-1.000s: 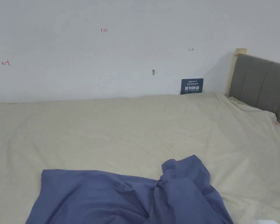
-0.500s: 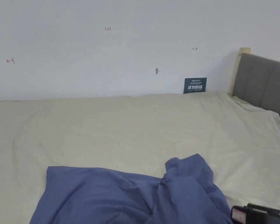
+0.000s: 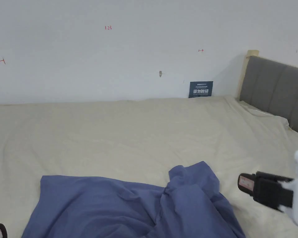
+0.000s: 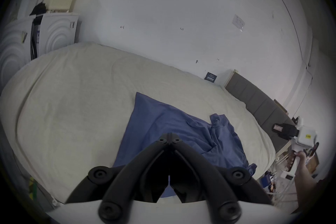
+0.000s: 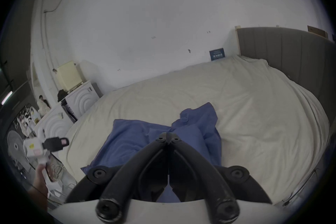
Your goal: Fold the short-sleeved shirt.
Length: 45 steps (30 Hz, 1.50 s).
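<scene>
Since shirt lies crumpled, unfolded at near edge of bed, expect light, limp, wrinkle-prone cloth; pinch at far left corner. Left gripper and right gripper: both pressed together, empty, hovering above it.

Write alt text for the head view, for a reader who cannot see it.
A crumpled blue short-sleeved shirt lies unfolded on a beige bed sheet, bunched up at its right side. The right gripper hovers over the sheet just right of the shirt, not touching it. Behind stand a white wall and a grey headboard.
</scene>
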{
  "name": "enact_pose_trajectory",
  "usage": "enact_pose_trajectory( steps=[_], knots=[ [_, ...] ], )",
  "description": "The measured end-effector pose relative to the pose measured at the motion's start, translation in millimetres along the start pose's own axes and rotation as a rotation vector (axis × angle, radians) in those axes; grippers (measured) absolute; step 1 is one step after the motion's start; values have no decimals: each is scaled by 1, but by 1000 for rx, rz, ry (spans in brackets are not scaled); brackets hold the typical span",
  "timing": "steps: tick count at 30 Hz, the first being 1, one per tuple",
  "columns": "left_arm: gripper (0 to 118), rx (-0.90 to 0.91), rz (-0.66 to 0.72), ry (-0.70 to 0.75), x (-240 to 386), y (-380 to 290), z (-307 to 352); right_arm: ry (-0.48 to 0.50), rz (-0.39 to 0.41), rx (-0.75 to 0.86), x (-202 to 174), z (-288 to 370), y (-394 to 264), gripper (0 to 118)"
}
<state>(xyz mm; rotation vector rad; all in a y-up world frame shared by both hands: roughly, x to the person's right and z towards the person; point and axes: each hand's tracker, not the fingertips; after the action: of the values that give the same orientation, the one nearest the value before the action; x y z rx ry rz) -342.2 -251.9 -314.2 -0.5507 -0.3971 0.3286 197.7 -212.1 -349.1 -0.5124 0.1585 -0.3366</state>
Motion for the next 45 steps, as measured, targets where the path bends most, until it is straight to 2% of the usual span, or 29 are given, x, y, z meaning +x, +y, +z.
enact_pose_trajectory(
  steps=[3, 4, 6, 7, 8, 13, 18, 19, 21, 22, 23, 26, 28, 29, 30, 32, 37, 43, 44, 45],
  knots=[
    [0, -8, 26, 6, -4, -2, -6, -98, -23, -192, 30, -55, 36, 0],
    [0, -13, 36, 4, -6, -3, -7, -109, -62, -270, 40, -76, 46, 2],
    [0, -21, 48, 1, -9, -5, -8, -122, -143, -395, 63, -116, 51, 65],
    [0, -25, 48, 4, -9, -6, -11, -153, -193, -422, 72, -135, 49, 89],
    [0, -30, 44, 13, -9, -8, -12, -199, -209, -466, 80, -154, 49, 92],
    [0, -35, 13, 56, -16, -11, -18, -303, -214, -599, 103, -223, 32, 92],
    [0, -65, 15, 75, -23, -12, -26, -326, -231, -574, 117, -257, 29, 89],
    [0, -71, 14, 78, -25, -11, -29, -314, -245, -571, 119, -260, 29, 81],
    [0, -89, 9, 88, -27, -13, -34, -286, -273, -577, 121, -267, 28, 45],
    [0, -99, 9, 90, -28, -14, -36, -283, -279, -593, 122, -268, 26, 34],
    [0, -109, 10, 91, -30, -15, -39, -304, -258, -619, 120, -271, 23, 27],
    [0, -135, 24, 92, -33, -18, -46, -319, -132, -665, 113, -274, 17, 25],
    [0, -148, 35, 88, -34, -19, -50, -304, -81, -657, 106, -273, 17, 23],
    [0, -155, 38, 85, -34, -20, -51, -287, -69, -655, 104, -272, 18, 7],
    [0, -160, 39, 84, -33, -21, -53, -290, -55, -633, 100, -267, 17, 0],
    [0, -167, 36, 81, -32, -18, -58, -268, -30, -606, 96, -259, 20, 0],
    [0, -197, -4, 78, -49, 28, -90, -215, -36, -545, 94, -235, 32, 0],
    [0, -359, -19, 114, -104, 111, -191, -188, -34, -529, 87, -219, 30, 0],
    [24, -369, 3, 116, -117, 122, -209, -186, -32, -526, 86, -218, 27, 0],
    [64, -375, 31, 124, -127, 130, -222, -182, -31, -527, 86, -218, 25, 0]
  ],
)
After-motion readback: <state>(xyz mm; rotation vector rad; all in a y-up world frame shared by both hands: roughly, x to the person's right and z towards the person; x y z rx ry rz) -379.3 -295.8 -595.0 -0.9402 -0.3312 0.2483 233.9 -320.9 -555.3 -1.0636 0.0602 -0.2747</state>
